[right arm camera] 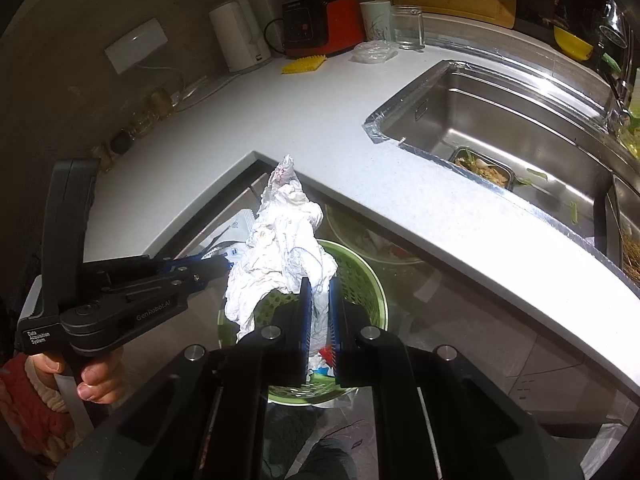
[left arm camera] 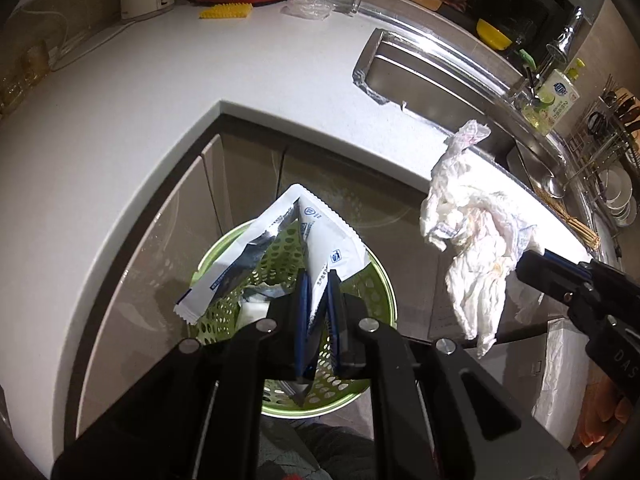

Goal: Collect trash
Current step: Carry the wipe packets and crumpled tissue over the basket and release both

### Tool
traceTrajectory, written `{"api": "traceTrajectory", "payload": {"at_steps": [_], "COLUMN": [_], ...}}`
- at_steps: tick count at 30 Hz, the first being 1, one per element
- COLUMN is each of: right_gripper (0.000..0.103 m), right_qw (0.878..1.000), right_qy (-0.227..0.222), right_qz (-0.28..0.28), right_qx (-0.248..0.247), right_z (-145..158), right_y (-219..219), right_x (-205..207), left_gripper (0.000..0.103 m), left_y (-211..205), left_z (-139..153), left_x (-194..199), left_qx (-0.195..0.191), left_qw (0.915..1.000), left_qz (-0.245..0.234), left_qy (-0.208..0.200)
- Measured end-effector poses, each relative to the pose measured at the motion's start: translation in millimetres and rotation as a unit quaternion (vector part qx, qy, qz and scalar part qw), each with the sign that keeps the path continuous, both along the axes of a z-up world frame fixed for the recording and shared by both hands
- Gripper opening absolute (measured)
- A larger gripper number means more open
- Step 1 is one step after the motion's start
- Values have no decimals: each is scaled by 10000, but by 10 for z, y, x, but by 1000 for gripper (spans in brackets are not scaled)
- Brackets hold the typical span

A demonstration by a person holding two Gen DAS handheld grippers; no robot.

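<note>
A green perforated bin stands on the floor below the counter corner. My left gripper is shut on a white and silver foil wrapper, which hangs over the bin's mouth. My right gripper is shut on a crumpled white paper towel, also above the bin. In the left wrist view the towel and the right gripper hang to the right of the bin. In the right wrist view the left gripper comes in from the left, its tips behind the towel.
A white counter wraps around the bin, with a steel sink on the right. At the back stand a kettle, a red appliance, a yellow scrubber, a crumpled plastic wrap and a glass. A hand holds the left gripper's handle.
</note>
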State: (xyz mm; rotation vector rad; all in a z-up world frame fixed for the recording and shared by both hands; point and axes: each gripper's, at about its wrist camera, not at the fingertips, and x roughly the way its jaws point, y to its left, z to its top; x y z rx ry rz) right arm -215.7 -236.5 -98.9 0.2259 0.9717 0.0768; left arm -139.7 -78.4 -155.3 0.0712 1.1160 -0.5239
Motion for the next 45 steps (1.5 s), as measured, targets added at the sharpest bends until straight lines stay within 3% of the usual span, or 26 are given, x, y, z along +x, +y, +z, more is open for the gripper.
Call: {"api": "traceTrajectory", "payload": {"at_steps": [10,19,25,32,41,44,45], "right_gripper": [9,9,9,9,10,13,22], "right_qw": [9999,9998,9998,9996,9969,9950,9946], "right_qy": [153,183,175,179,356,530,583], "right_qz": [14,42,67,215,707,846,861], "right_qx": [8,59,77,105,39,56,55], "right_z": [-110,-144,-146,-213,-487,-643,-693], "right_y": [-140,-202,-223,-137,173,258,282], "right_x": [-129,-134,-112,-48,50,73,86], "left_gripper": [13,38,47,79,88,88,88], "left_y": [-178,-201,-241,19,506,597,626], "left_z": [-396,-395,-295,46,405,437,443], "left_x": [-84,-106,-68,-51,-28,-45,-44], "left_qx": [150,207,183,292,274,330,326], "left_qw": [9985,9983,9988,9992,9944,9922,9916], "left_qz": [21,58,68,289,947,1106,1165], "left_qy": [526,537,441,31,-388,-469,-461]}}
